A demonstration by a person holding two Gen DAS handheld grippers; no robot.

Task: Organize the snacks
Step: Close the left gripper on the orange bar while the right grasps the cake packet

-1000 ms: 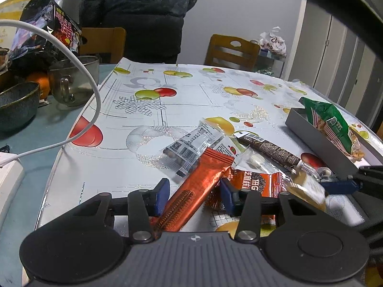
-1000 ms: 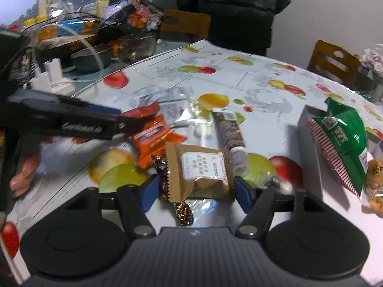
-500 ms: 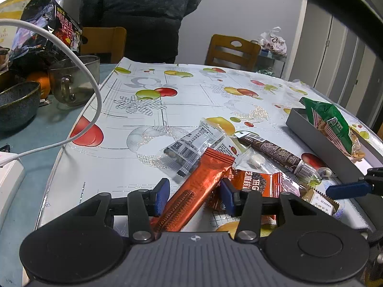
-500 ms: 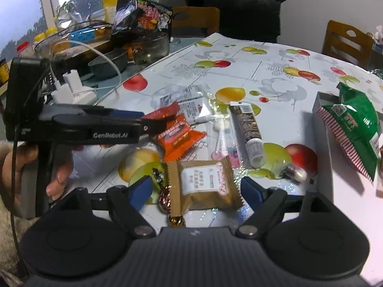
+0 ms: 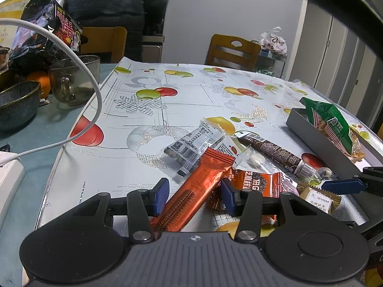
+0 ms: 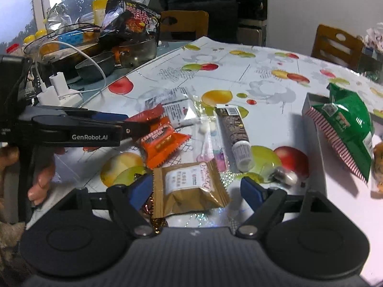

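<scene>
A pile of snacks lies on the fruit-print tablecloth (image 5: 167,110). My left gripper (image 5: 194,195) is open, its jaws on either side of a long orange-red bar wrapper (image 5: 198,186), not clamped. My right gripper (image 6: 196,190) is open around a tan snack packet (image 6: 189,189) that lies on the cloth. Between them are an orange packet (image 6: 162,143), a clear nut packet (image 5: 194,146) and a dark brown tube-shaped bar (image 6: 233,129). A grey box (image 5: 318,141) at the right holds a green bag (image 6: 347,124).
Left of the cloth are a dark bowl (image 5: 16,102), a glass pot (image 5: 74,79), a black noodle bag (image 5: 47,31), a white cable (image 5: 95,100) and a charger (image 6: 59,88). Wooden chairs (image 5: 232,50) and a person stand behind the table.
My right gripper has drawn back and lifted, and its jaws have opened wider around the tan packet. The left gripper has stayed over the orange-red bar.
</scene>
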